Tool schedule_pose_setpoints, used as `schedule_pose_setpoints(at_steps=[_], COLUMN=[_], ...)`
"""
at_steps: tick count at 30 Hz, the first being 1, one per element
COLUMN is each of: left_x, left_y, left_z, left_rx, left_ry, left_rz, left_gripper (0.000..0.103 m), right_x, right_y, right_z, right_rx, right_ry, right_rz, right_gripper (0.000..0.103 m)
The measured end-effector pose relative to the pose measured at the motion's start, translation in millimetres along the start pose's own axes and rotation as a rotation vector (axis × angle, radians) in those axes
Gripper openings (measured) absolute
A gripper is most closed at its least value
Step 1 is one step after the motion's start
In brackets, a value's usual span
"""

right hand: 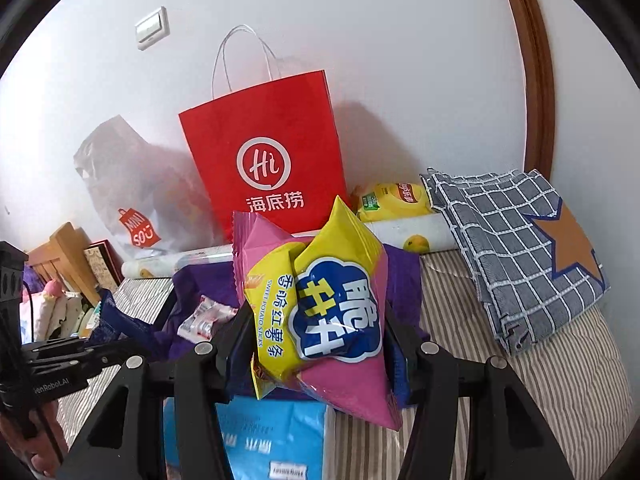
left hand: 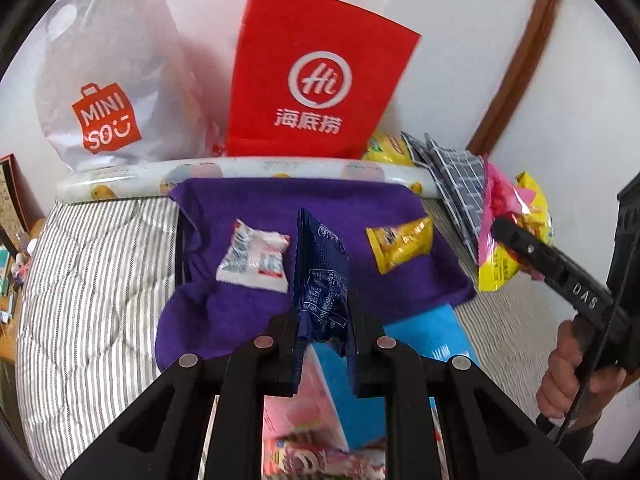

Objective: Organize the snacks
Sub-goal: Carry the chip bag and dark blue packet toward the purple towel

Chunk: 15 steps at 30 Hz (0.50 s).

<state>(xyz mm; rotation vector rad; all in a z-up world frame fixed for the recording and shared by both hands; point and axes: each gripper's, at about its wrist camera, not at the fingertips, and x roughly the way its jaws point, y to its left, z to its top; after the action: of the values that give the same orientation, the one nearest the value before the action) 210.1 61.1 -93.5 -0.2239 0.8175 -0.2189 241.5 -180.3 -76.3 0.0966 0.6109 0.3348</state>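
Observation:
My left gripper [left hand: 322, 320] is shut on a dark blue snack packet [left hand: 322, 272] and holds it upright above a purple cloth [left hand: 240, 312]. A white-and-red packet [left hand: 254, 258] and a small yellow packet [left hand: 400, 248] lie on that cloth. My right gripper [right hand: 320, 320] is shut on a pink-and-yellow sweet potato sticks bag [right hand: 320, 312], held in the air; the bag also shows in the left wrist view [left hand: 508, 236]. The left gripper [right hand: 96, 354] with its blue packet [right hand: 116, 320] appears at the left of the right wrist view.
A red paper bag [right hand: 272, 160] and a white Miniso plastic bag [left hand: 108, 92] stand against the wall. A yellow chips bag [right hand: 392, 200], a rolled mat [left hand: 248, 170] and a folded checked cloth [right hand: 516, 248] lie behind the purple cloth. A blue package [right hand: 276, 436] lies below on the striped bedding [left hand: 96, 280].

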Motion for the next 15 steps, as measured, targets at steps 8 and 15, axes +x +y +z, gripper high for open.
schedule_pose_setpoints(at_steps=[8, 15], left_x=[18, 53], left_y=[24, 44], left_z=[22, 20], left_rx=[-0.047, -0.099], left_ry=[-0.003, 0.048], left_rz=[-0.006, -0.016], left_gripper=[0.017, 0.017], right_x=[36, 67], right_y=[2, -8], right_z=[8, -1], right_rx=[-0.017, -0.002], right_ry=[0.026, 0.106], right_rz=[0.008, 0.038], right_gripper=[0.053, 0.053])
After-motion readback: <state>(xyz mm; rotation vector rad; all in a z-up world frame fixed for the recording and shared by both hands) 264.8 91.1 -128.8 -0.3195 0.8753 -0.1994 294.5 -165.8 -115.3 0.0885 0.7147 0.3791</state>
